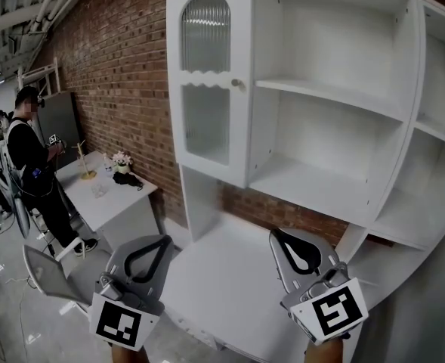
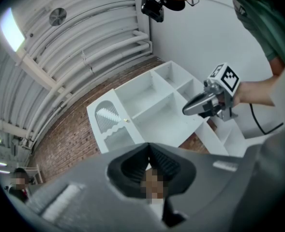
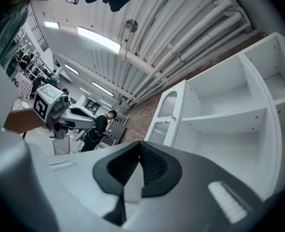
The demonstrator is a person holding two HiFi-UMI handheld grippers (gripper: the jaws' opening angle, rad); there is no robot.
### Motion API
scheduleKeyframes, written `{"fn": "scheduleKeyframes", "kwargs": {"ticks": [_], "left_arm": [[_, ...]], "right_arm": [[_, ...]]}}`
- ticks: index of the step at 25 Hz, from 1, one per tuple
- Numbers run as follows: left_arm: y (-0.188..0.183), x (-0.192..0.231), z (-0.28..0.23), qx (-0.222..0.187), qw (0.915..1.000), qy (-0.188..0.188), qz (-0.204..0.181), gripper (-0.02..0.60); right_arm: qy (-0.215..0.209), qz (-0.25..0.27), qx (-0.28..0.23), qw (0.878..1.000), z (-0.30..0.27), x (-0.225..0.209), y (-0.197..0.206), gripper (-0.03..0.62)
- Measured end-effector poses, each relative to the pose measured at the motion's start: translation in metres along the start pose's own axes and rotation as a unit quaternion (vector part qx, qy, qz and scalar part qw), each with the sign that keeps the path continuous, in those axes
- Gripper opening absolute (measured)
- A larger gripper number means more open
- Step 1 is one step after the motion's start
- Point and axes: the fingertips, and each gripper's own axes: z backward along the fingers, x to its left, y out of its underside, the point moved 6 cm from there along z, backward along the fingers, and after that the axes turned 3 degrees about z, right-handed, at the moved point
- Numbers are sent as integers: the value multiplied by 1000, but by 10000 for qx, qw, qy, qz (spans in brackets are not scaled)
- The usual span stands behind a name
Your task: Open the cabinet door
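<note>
The white cabinet (image 1: 320, 112) stands against the brick wall. Its door (image 1: 207, 82), with ribbed glass panes and a small knob (image 1: 238, 84) on its right edge, covers the upper left compartment and looks closed. Open shelves fill the rest. My left gripper (image 1: 162, 240) is held low in front of the cabinet's counter, shut and empty. My right gripper (image 1: 275, 234) is beside it to the right, also shut with nothing in it. Both are well below the knob and apart from it. The left gripper view shows the door (image 2: 108, 122) beyond the shut left gripper (image 2: 148, 149).
A white counter (image 1: 230, 278) juts out under the shelves. At the left stands a small white table (image 1: 109, 199) with flowers and small items, and a person (image 1: 29, 157) beside it. A grey chair (image 1: 48, 274) is at the lower left.
</note>
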Motion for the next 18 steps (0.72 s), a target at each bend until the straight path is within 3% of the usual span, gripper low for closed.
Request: {"fn": "scheduleKeyframes", "kwargs": {"ticks": [18], "left_arm": [[59, 73, -67, -473, 9975, 489, 171, 2]], "right_arm": [[532, 143, 423, 9976, -88, -14, 17, 8]]}}
